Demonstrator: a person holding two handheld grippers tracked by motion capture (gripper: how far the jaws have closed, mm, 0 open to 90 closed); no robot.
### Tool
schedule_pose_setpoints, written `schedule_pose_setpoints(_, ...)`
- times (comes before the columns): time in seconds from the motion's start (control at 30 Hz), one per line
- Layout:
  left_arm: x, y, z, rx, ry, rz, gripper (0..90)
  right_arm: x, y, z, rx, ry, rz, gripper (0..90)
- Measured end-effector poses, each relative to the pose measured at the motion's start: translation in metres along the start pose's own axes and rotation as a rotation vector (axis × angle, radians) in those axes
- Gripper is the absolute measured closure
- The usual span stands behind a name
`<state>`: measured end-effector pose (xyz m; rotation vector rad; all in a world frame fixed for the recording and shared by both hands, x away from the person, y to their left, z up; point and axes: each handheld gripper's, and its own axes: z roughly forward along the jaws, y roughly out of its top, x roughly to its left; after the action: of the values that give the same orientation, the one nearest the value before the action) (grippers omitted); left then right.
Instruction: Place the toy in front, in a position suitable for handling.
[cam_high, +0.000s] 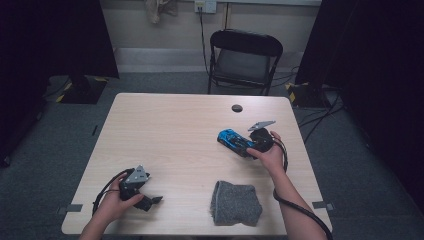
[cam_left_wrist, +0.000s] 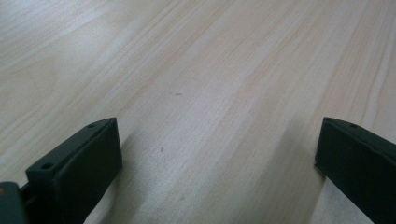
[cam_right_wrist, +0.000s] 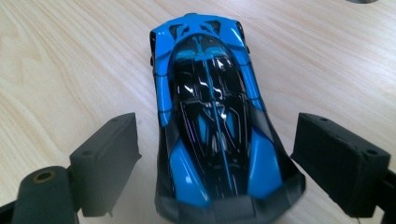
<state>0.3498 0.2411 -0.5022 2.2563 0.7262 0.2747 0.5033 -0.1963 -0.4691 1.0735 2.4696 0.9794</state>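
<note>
Blue and black, a glossy toy car sits right of the worktop centre at the right gripper; a grey cloth lies nearer. The left gripper has fingers spread over bare wood. The right gripper's fingers straddle the car, not touching.

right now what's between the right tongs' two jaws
The blue toy car sits between the open jaws of the right tongs, clearest in the right gripper view; neither jaw touches it.
</note>
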Motion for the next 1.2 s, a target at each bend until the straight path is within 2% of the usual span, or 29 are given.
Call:
schedule_pose_setpoints(0.1, 0.0, 0.0, 0.0, 0.001, 0.002, 0.0, 0.0, 0.001, 0.005, 0.006, 0.018, -0.014, -0.018, 13.9)
schedule_pose_setpoints(0.27, 0.0, 0.0, 0.0, 0.001, -0.001, 0.003, 0.0, 0.0, 0.012, 0.016, 0.016, 0.001, -0.015, 13.9)
schedule_pose_setpoints(0.47, 0.001, 0.0, 0.001, -0.001, -0.003, 0.002, 0.0, 0.002, 0.016, 0.03, 0.039, 0.01, -0.035, 13.9)
schedule_pose_setpoints(0.57, 0.001, 0.001, 0.0, 0.002, -0.004, 0.007, 0.0, 0.003, 0.017, 0.037, 0.067, 0.016, -0.068, 13.9)
schedule_pose_setpoints(0.7, 0.001, 0.001, 0.001, 0.002, -0.005, 0.008, 0.0, 0.003, 0.015, 0.042, 0.084, 0.023, -0.078, 13.2)
schedule_pose_setpoints(0.97, 0.001, 0.001, 0.001, 0.001, -0.005, 0.007, 0.0, 0.001, 0.013, 0.044, 0.081, 0.042, -0.07, 10.0)
schedule_pose_setpoints(1.07, 0.001, 0.001, 0.001, 0.001, -0.005, 0.008, 0.0, 0.002, 0.014, 0.043, 0.08, 0.039, -0.063, 14.9)
schedule_pose_setpoints(1.1, 0.001, 0.001, 0.001, 0.001, -0.005, 0.008, 0.0, -0.001, 0.011, 0.041, 0.046, 0.039, -0.057, 24.9)
schedule_pose_setpoints(1.2, 0.001, 0.001, 0.001, 0.001, -0.005, 0.008, 0.0, -0.003, 0.009, 0.039, 0.034, 0.043, -0.059, 25.3)
